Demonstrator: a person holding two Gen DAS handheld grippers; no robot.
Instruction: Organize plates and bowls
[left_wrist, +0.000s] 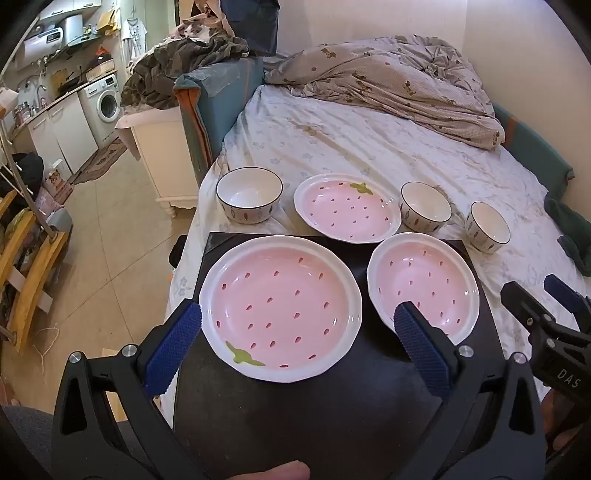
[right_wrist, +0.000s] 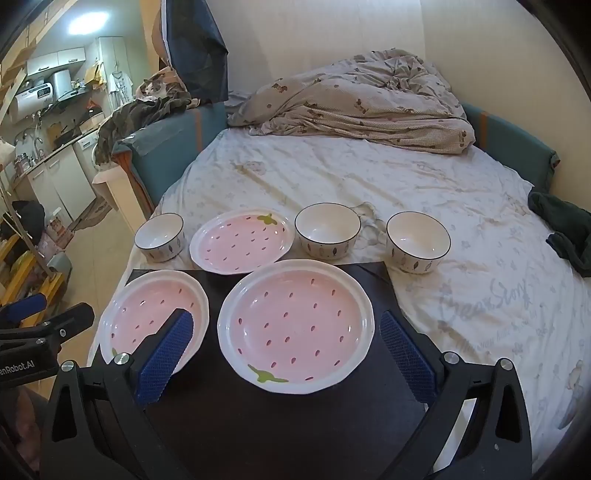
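Note:
Three pink strawberry plates and three white bowls lie on a bed. On a black board (left_wrist: 362, 266) sit a left plate (left_wrist: 279, 307) (right_wrist: 153, 319) and a right plate (left_wrist: 423, 286) (right_wrist: 295, 325). Behind them, on the sheet, are a third plate (left_wrist: 347, 208) (right_wrist: 242, 242), a left bowl (left_wrist: 249, 199) (right_wrist: 159, 236), a middle bowl (left_wrist: 425, 211) (right_wrist: 328, 230) and a right bowl (left_wrist: 487, 226) (right_wrist: 418, 242). My left gripper (left_wrist: 297, 321) is open, straddling the left plate's near side. My right gripper (right_wrist: 286, 330) is open around the right plate; it also shows in the left wrist view (left_wrist: 543, 295).
A crumpled quilt (left_wrist: 388, 81) lies at the far end of the bed. A dark green cloth (right_wrist: 561, 232) lies at the right edge. To the left the bed edge drops to a tiled floor (left_wrist: 99, 236) with a white cabinet (left_wrist: 162, 155) and wooden rack (left_wrist: 26, 266).

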